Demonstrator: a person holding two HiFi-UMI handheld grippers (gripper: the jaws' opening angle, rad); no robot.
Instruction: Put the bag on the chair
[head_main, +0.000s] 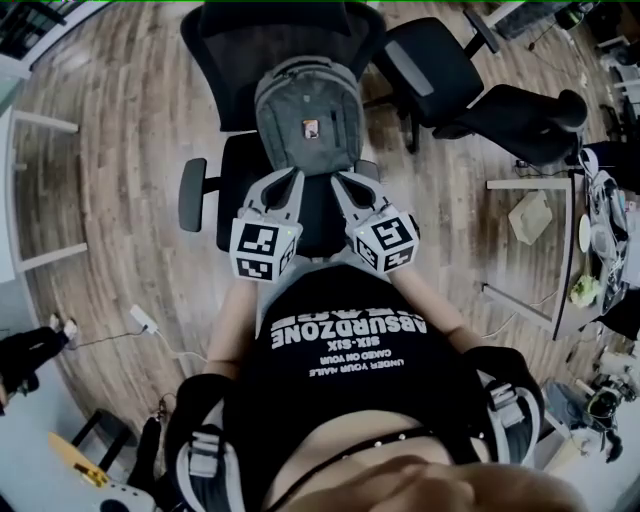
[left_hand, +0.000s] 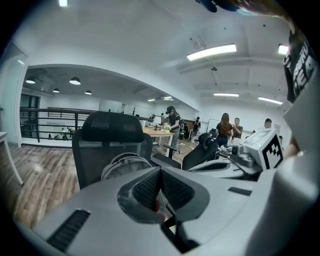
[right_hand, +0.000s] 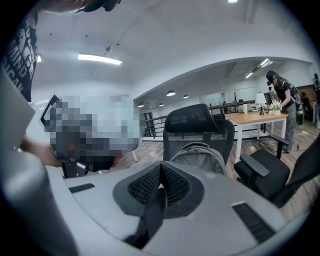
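A grey backpack (head_main: 308, 115) stands upright on the seat of a black office chair (head_main: 240, 170), leaning on its mesh backrest. My left gripper (head_main: 291, 178) and right gripper (head_main: 342, 181) hover side by side over the front of the seat, just short of the bag and pointing at it. Both are shut with nothing between the pads. In the left gripper view the closed left gripper (left_hand: 161, 173) faces the bag (left_hand: 124, 163) and the chair (left_hand: 107, 131). The right gripper view shows the closed right gripper (right_hand: 160, 171) before the bag (right_hand: 201, 155) and the chair (right_hand: 192, 121).
Two more black office chairs (head_main: 430, 65) (head_main: 525, 110) stand at the right rear. A white desk (head_main: 535, 185) with clutter is at the right, a white table frame (head_main: 40, 190) at the left. A power strip (head_main: 143, 318) lies on the wooden floor. People (left_hand: 173, 122) stand at far tables.
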